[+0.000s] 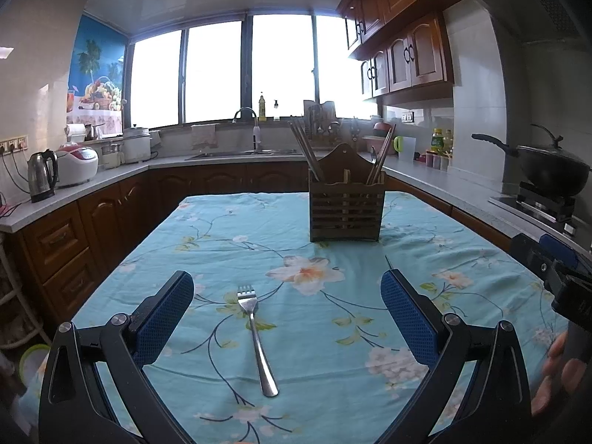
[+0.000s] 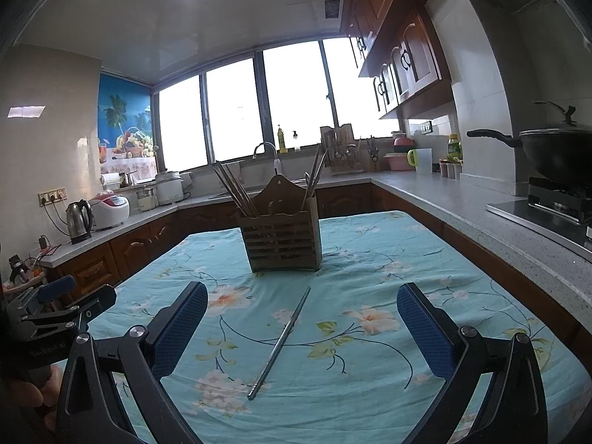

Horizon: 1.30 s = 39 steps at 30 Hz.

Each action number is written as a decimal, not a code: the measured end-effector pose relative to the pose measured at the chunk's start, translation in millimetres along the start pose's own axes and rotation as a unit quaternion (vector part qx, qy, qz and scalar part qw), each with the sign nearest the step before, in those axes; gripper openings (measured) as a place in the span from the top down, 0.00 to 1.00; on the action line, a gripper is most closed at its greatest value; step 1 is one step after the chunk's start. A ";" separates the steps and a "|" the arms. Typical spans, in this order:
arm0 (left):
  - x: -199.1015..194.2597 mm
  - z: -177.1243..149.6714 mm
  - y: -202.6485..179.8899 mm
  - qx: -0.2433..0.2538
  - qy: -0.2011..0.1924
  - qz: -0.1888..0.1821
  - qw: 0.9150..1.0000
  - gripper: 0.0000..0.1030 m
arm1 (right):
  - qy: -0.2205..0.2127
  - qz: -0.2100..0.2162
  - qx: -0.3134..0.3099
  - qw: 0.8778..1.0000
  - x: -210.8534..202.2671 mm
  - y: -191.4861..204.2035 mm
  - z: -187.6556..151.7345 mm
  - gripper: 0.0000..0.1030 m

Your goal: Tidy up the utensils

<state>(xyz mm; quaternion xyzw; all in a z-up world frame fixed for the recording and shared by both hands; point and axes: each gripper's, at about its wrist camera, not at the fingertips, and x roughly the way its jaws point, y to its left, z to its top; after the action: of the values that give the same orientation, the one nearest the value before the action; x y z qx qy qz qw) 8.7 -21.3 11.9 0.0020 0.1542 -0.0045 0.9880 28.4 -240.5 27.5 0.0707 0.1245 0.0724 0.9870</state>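
The left gripper is held with its blue-padded fingers spread wide apart, nothing clasped between them. Between the fingers, on the turquoise floral tablecloth covering the tabletop, a silver metal fork is laid flat, tines toward the far edge and handle toward the near edge. No obstacle is seen between the fingers and the fork.

The right gripper is likewise held wide open and empty. A thin silver metal chopstick is laid flat on the cloth between its fingers, slanted, its far end toward the holder. Its tip alone is seen in the left wrist view, just beside the left gripper's right finger.

A brown slatted wooden utensil holder is stood upright toward the middle of the far edge, well apart from both utensils. Dark chopsticks are leaned in its left compartment, and others are leaned in its right compartment.

Beyond the tabletop, a steel kettle is set on the left counter and a black wok on the stove at the right. A hand is glimpsed on the right gripper's handle.
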 end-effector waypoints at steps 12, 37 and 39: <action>3.1 0.3 1.6 -0.003 0.004 -0.002 1.000 0.00 | 0.000 0.001 0.000 1.000 0.7 -0.6 1.3 0.00; 14.3 1.0 1.1 -0.009 0.013 -0.012 1.000 0.00 | 0.007 0.000 0.003 1.000 6.1 -2.5 3.1 0.00; 15.8 1.6 1.6 -0.010 0.016 -0.013 1.000 0.00 | 0.009 0.001 0.004 1.000 8.2 -3.9 3.2 0.00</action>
<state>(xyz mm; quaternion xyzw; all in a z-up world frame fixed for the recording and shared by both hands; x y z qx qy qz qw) 24.2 -19.9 8.6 -0.0095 0.1697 -0.0158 0.9853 37.5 -243.4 28.1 0.0738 0.1340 0.0734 0.9855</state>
